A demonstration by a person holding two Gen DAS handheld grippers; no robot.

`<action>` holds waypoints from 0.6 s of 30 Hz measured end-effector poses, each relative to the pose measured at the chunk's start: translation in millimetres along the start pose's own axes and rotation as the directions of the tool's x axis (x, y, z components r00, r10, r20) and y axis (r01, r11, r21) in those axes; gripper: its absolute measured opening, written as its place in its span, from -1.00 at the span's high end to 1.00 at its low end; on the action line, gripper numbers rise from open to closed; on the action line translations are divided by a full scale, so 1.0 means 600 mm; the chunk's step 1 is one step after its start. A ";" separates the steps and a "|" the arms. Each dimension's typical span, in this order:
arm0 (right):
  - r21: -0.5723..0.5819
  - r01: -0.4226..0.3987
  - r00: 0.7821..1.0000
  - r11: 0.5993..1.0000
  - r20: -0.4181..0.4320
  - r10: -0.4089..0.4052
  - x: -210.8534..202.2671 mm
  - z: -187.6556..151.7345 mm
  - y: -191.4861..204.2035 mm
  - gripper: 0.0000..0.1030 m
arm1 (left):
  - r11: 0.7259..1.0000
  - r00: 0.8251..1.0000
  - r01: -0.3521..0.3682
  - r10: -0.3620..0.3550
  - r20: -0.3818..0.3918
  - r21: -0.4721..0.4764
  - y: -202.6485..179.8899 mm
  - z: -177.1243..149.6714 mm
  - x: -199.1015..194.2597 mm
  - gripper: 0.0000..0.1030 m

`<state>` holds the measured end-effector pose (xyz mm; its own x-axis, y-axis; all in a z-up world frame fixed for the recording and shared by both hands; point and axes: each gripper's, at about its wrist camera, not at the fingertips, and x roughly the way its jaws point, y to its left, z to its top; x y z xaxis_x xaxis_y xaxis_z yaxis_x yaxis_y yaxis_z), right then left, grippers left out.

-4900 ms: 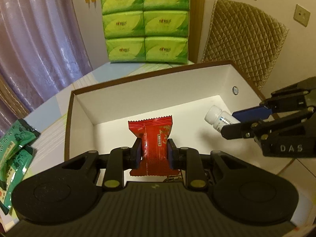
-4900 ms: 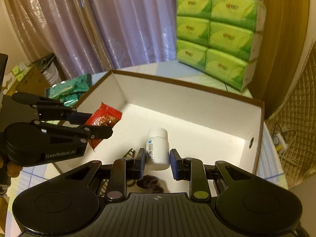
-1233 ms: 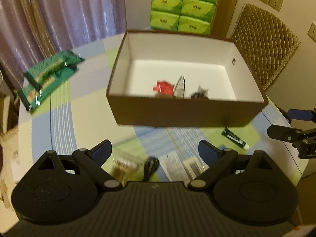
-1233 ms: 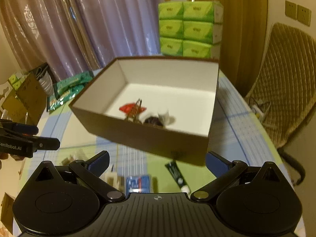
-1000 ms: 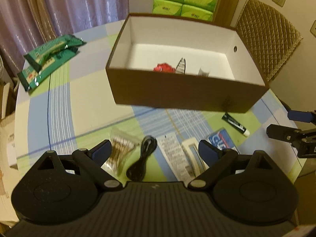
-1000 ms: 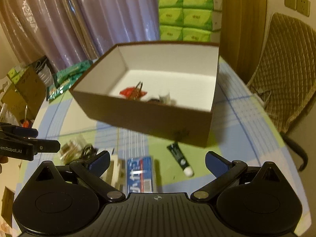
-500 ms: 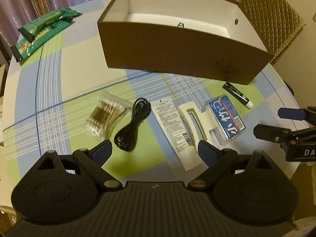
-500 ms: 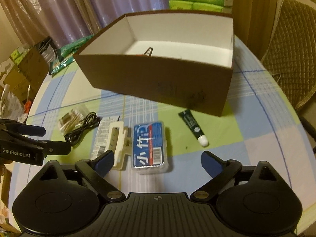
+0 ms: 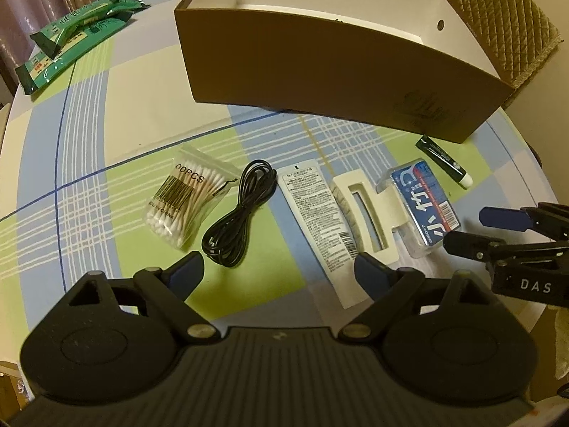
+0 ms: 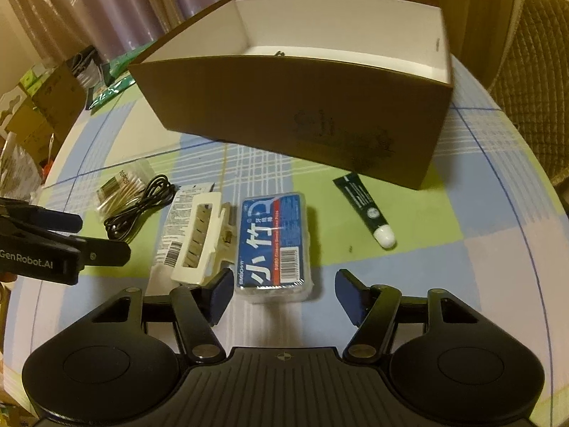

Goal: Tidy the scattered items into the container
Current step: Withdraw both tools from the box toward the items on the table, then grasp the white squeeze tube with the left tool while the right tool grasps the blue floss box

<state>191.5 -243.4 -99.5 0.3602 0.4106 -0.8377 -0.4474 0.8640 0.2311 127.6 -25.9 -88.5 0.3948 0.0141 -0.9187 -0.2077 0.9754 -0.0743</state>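
While closing, right gripper (image 10: 282, 293) jaws flank floss box (image 10: 274, 245)

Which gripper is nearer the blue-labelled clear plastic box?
Right. The right gripper has the blue-labelled clear plastic box just ahead of its narrowing but open jaws, untouched. The left gripper, open, sits further left, over the black cable and white tube.

A matt brown cardboard box (image 9: 320, 71) with a smooth white lining is seen. The desk (image 9: 142, 106) is covered by a checked cloth. Glossy clear plastic wraps the cotton swabs (image 9: 185, 199) and encloses the blue floss case (image 10: 274, 245). The cable (image 9: 238, 213) looks rubbery, the tongs (image 10: 281, 295) matt black plastic.
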 end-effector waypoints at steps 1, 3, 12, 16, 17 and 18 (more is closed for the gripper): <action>-0.004 -0.001 1.000 1.000 -0.002 0.001 0.004 0.001 0.001 -0.20 | 1.000 1.000 -0.002 0.002 -0.002 -0.002 -0.001 0.000 0.002 -0.73; -0.017 0.001 1.000 1.000 -0.005 -0.001 0.011 0.004 0.005 -0.19 | 1.000 1.000 -0.005 0.005 -0.008 -0.006 -0.001 0.002 0.008 -0.73; -0.059 -0.004 1.000 0.998 -0.016 0.003 0.044 0.013 0.013 -0.01 | 1.000 1.000 -0.014 0.013 -0.026 -0.017 0.000 0.007 0.025 -0.72; -0.063 -0.007 1.000 0.998 -0.010 0.006 0.046 0.015 0.010 -0.01 | 1.000 1.000 -0.012 0.011 -0.024 -0.022 -0.002 0.010 0.029 -0.67; -0.061 -0.008 1.000 0.998 -0.012 0.007 0.046 0.015 0.009 0.00 | 1.000 1.000 -0.009 0.008 -0.026 -0.024 -0.002 0.011 0.031 -0.65; -0.061 -0.005 1.000 0.998 -0.014 0.004 0.046 0.016 0.007 0.00 | 1.000 1.000 -0.006 0.005 -0.027 -0.025 -0.004 0.012 0.032 -0.64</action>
<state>207.2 -225.4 -116.9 0.3473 0.4099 -0.8434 -0.4980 0.8427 0.2044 142.0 -26.2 -103.5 0.3698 0.0130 -0.9290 -0.2322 0.9695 -0.0788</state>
